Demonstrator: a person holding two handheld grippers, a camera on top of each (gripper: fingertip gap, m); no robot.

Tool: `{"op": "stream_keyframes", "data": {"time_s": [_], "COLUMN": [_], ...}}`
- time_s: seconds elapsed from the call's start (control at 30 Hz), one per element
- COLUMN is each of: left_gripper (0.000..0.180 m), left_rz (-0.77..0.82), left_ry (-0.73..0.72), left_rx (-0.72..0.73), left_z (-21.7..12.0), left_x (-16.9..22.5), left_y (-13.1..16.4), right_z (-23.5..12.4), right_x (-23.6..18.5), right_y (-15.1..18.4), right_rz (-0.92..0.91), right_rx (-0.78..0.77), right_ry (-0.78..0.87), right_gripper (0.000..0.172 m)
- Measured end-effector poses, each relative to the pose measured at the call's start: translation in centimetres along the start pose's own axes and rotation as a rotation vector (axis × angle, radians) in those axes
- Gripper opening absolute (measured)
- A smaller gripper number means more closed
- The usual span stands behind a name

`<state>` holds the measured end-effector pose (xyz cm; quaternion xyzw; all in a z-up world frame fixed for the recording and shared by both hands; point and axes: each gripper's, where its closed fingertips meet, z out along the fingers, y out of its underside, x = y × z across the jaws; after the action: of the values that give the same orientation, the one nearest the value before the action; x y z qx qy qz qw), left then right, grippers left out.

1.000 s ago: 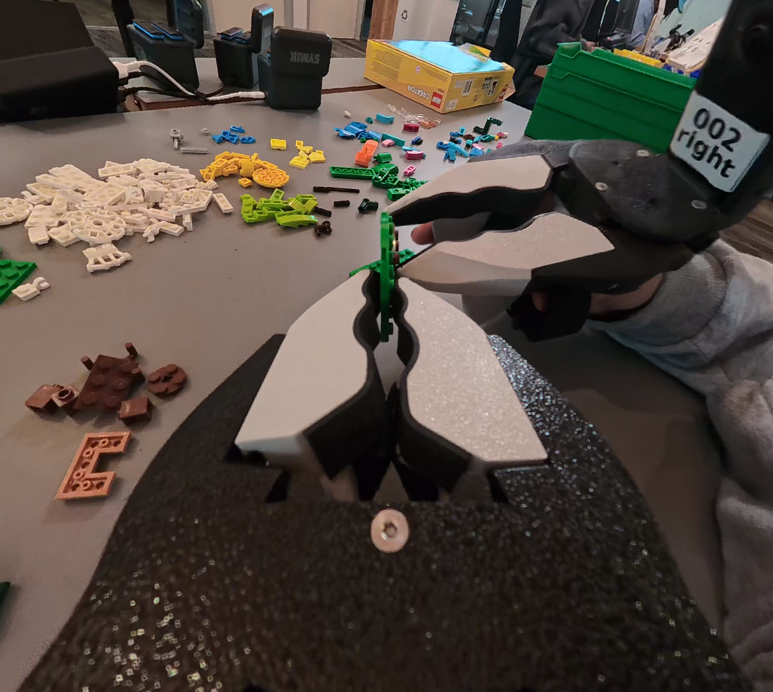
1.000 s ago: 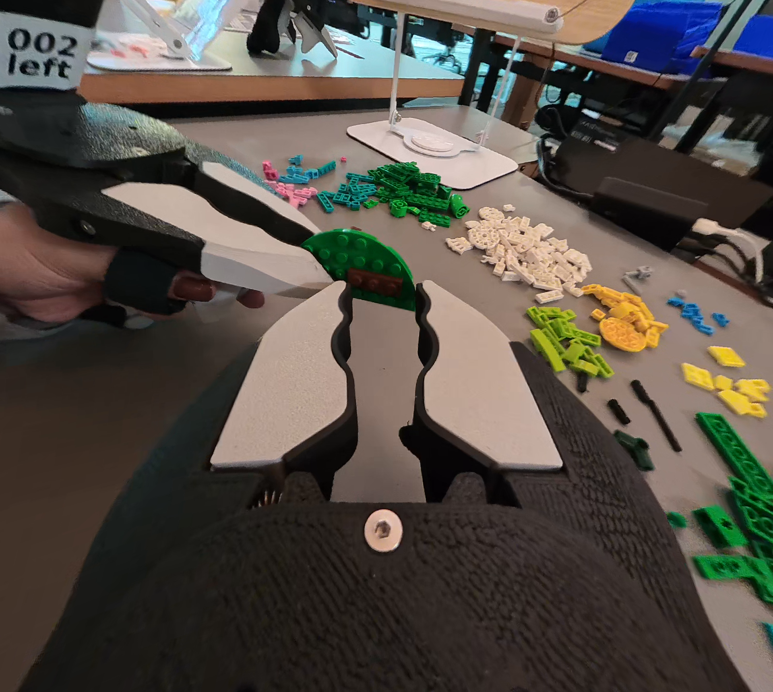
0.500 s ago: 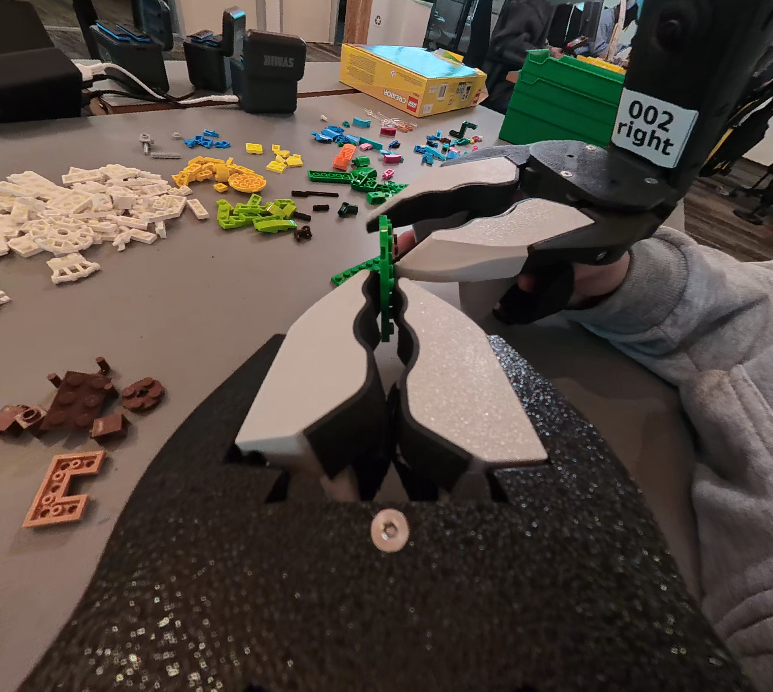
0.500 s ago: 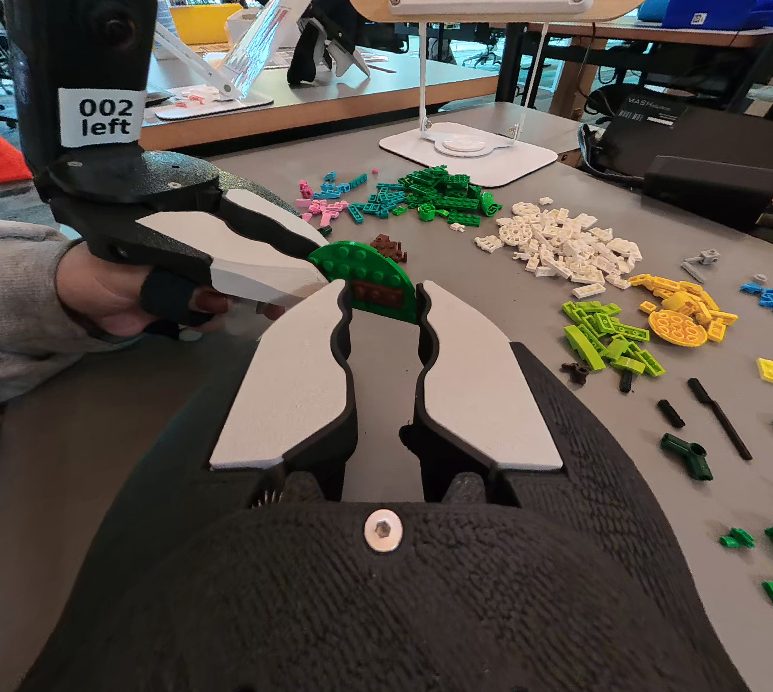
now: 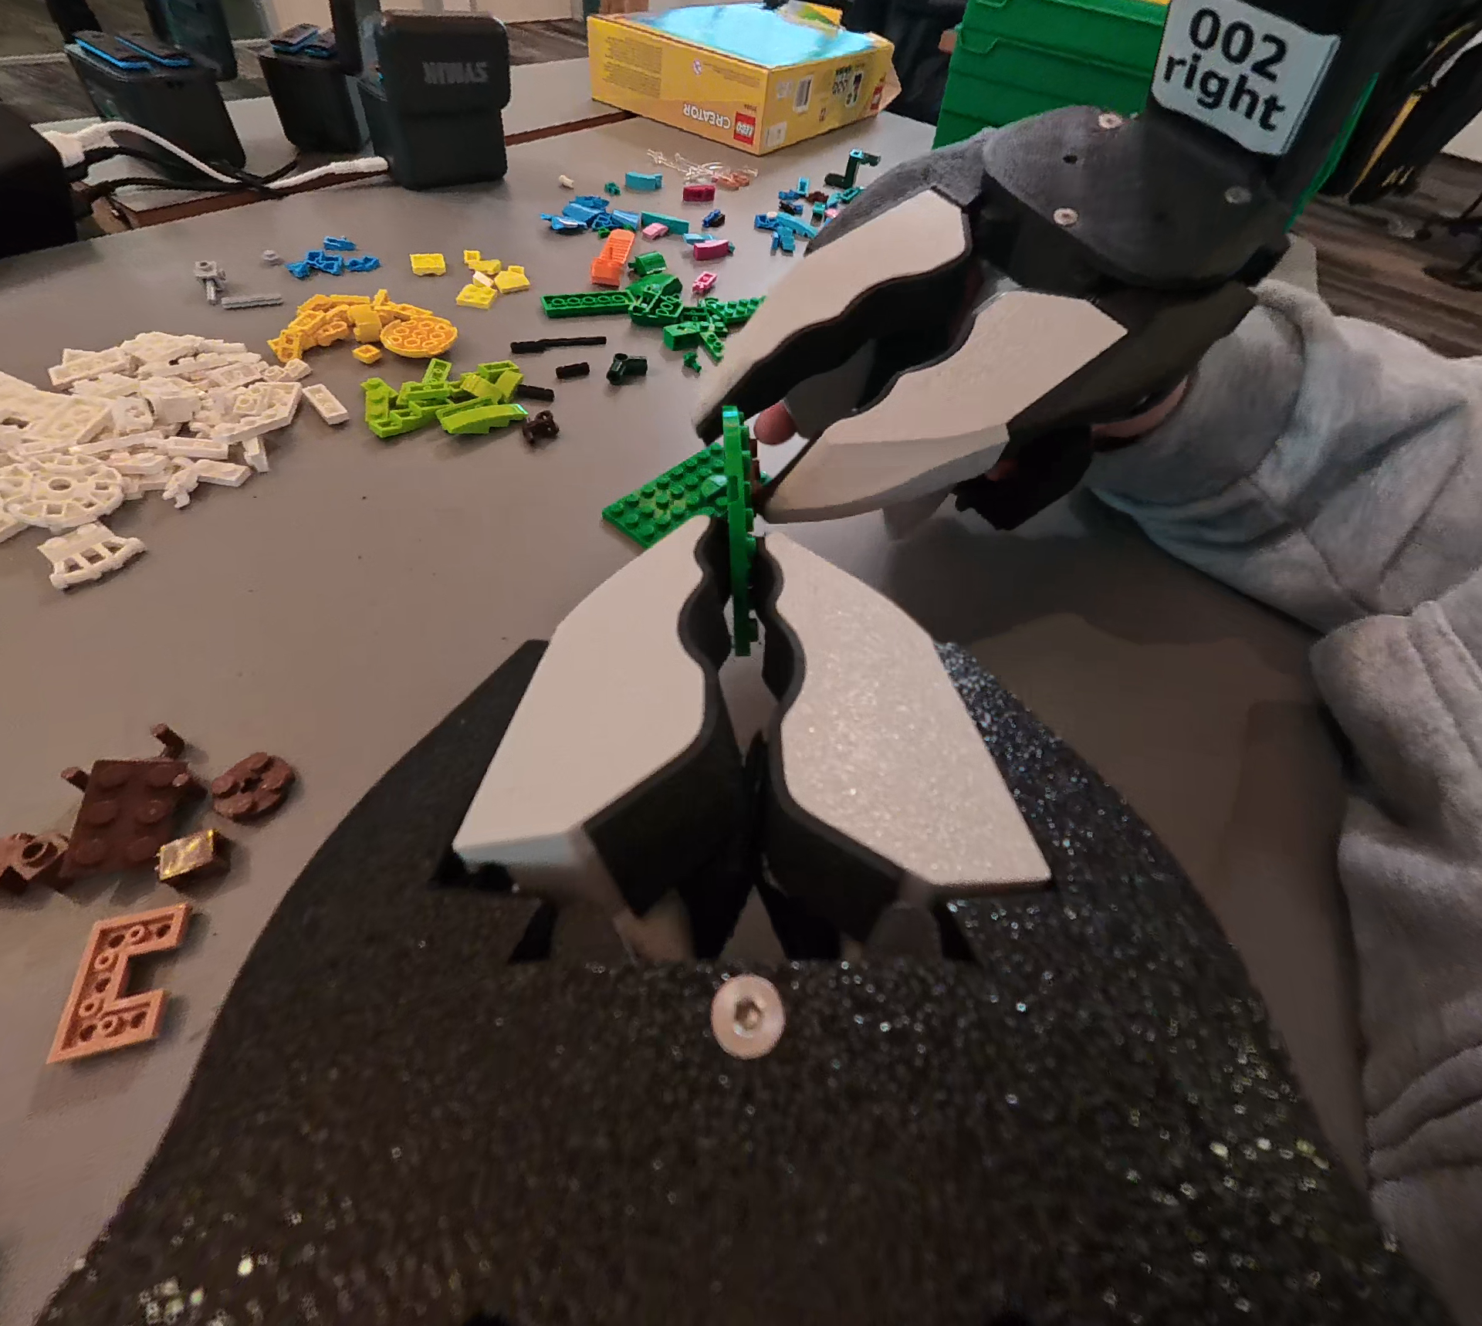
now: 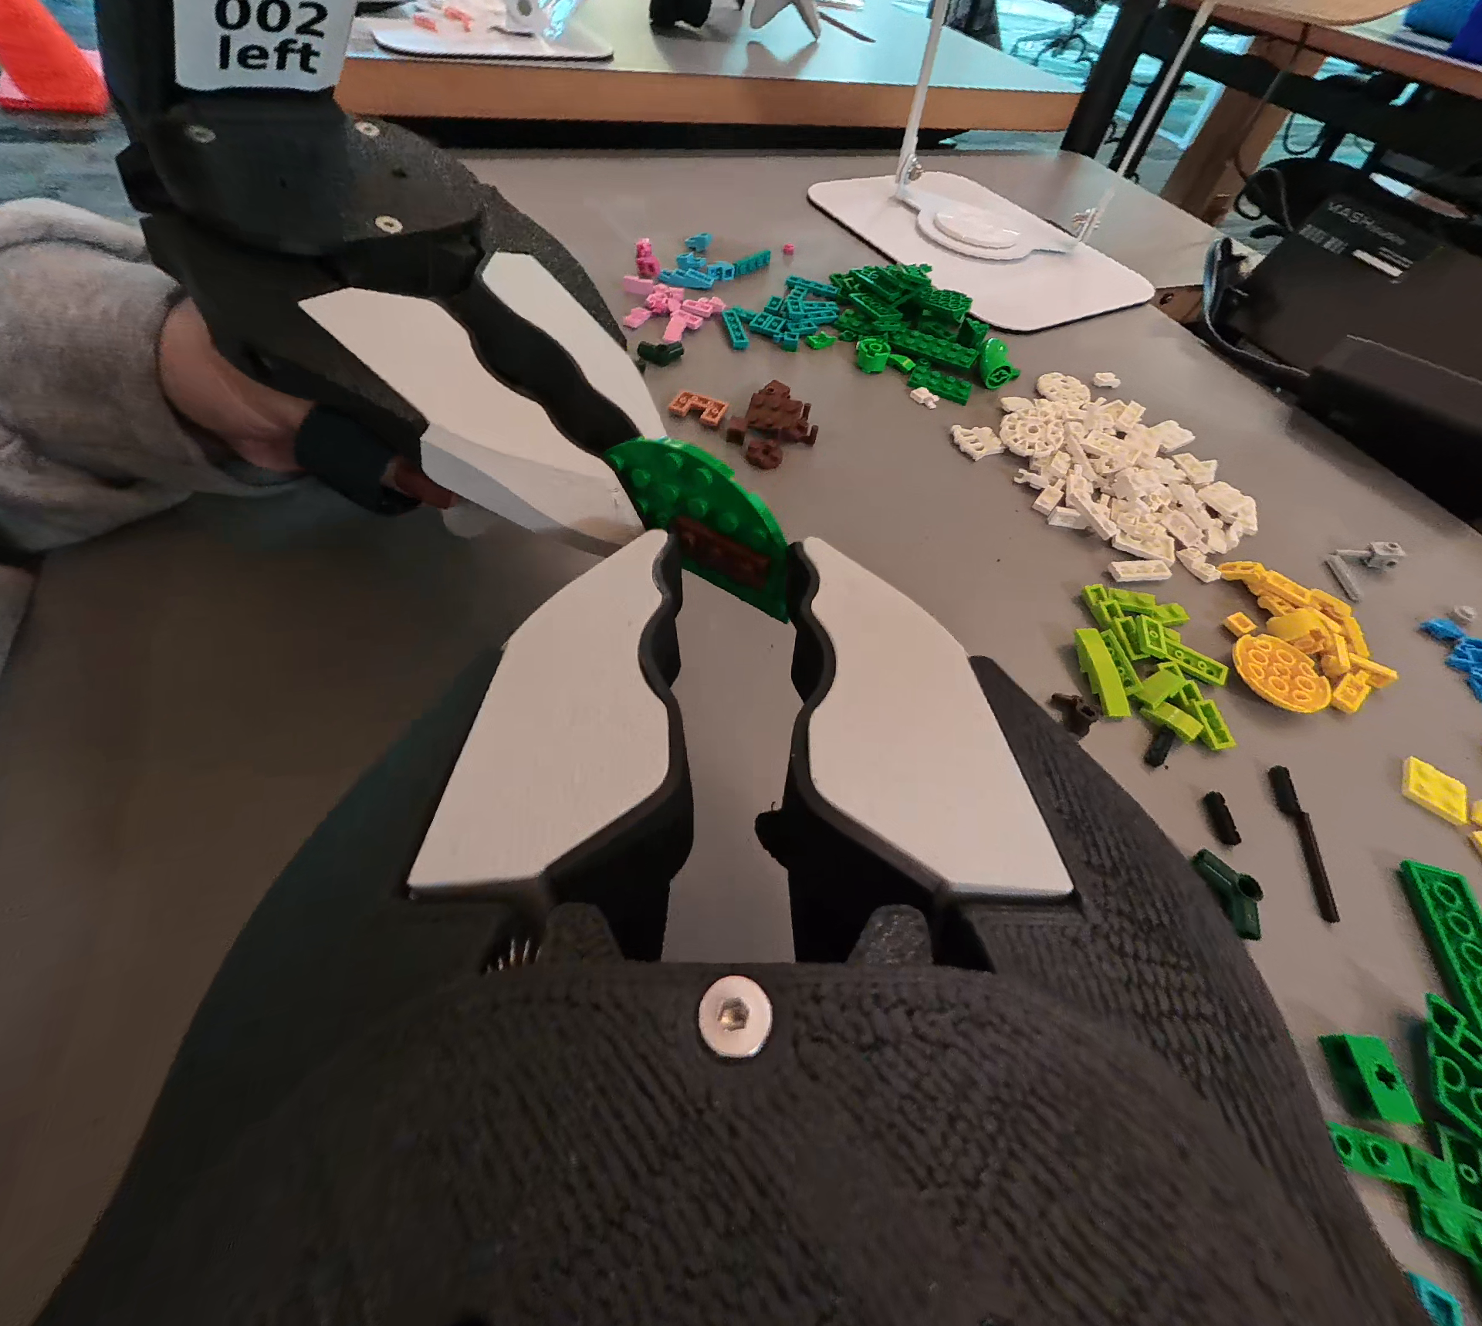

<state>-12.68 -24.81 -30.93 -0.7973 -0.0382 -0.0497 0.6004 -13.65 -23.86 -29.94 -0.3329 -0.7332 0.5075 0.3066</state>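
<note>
Green half-round studded plate (image 5: 739,526) edge-on, pinched in left tool (image 5: 734,550), brown brick (image 6: 719,550) attached.

The table (image 5: 337,590) is plain grey. Both tongs are black with pale grey fingers (image 5: 625,710). The half-round plate (image 6: 698,510) is bright green and studded, with a dark brown brick (image 6: 722,554) on it. Loose bricks lie sorted by colour: white pile (image 5: 120,397), yellow (image 5: 369,333), lime (image 5: 441,397), brown (image 5: 136,814). The box (image 5: 738,77) is yellow.

1. Bare grey tabletop (image 5: 337,614) lies open left of the left gripper (image 5: 742,550).
2. White brick pile (image 5: 144,397), brown pieces (image 5: 136,814) and lime-green bricks (image 5: 441,397) block farther left.
3. The right gripper (image 5: 754,461) crowds the right side.
</note>
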Motion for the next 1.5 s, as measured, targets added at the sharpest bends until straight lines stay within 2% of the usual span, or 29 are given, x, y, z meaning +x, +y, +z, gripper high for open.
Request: {"op": "stream_keyframes", "data": {"time_s": [0.07, 0.17, 0.37, 0.57, 0.67, 0.73, 0.87, 1.03, 1.23, 1.37, 1.47, 1.5], "left_gripper": [0.004, 0.003, 0.004, 0.003, 0.004, 0.004, 0.004, 0.004, 0.004, 0.003, 0.004, 0.004], "left_rz": [0.017, 0.011, -0.051, -0.143, -0.175, -0.182, -0.199, -0.137, -0.232, -0.189, -0.094, -0.074], "left_ry": [0.000, 0.045, 0.090, 0.119, 0.116, 0.114, 0.130, 0.158, 0.205, 0.178, 0.141, 0.114], "left_rx": [-0.002, 0.004, -0.002, -0.037, -0.073, -0.125, -0.224, -0.321, -0.374, -0.379, -0.385, -0.398], "left_z": [-0.1, -0.2, -0.2, 0.0, 0.2, 0.3, 0.5, 0.6, 0.5, 0.5, 0.6, 0.6], "left_x": [-0.1, 0.3, 0.4, 0.3, 0.1, 0.1, 0.1, 0.6, 0.5, 0.5, 0.5, 0.2], "left_y": [0.0, 0.0, 0.0, 0.5, 1.0, 1.7, 3.0, 4.1, 5.0, 5.1, 5.2, 5.4], "right_z": [-0.3, -0.6, -0.5, -0.4, -0.2, 0.1, 0.6, 1.1, 1.5, 1.5, 1.4, 1.4], "right_x": [0.0, -0.4, -0.4, -0.3, -0.3, -0.5, -0.9, -1.9, -2.1, -2.1, -2.2, -2.2], "right_y": [0.4, 0.2, 0.2, 0.2, 0.3, 0.7, 1.8, 3.4, 4.1, 4.2, 4.2, 3.9], "right_rz": [-0.013, -0.013, -0.134, -0.423, -0.629, -0.757, -0.877, -0.845, -0.817, -0.789, -0.716, -0.671], "right_rx": [-0.012, 0.017, 0.030, -0.002, -0.040, -0.092, -0.197, -0.339, -0.459, -0.472, -0.465, -0.449], "right_ry": [-0.020, -0.046, -0.010, 0.138, 0.225, 0.247, 0.222, 0.069, 0.046, 0.024, -0.047, -0.069], "right_gripper": [0.017, 0.017, 0.021, 0.022, 0.026, 0.027, 0.031, 0.025, 0.022, 0.022, 0.021, 0.009]}}
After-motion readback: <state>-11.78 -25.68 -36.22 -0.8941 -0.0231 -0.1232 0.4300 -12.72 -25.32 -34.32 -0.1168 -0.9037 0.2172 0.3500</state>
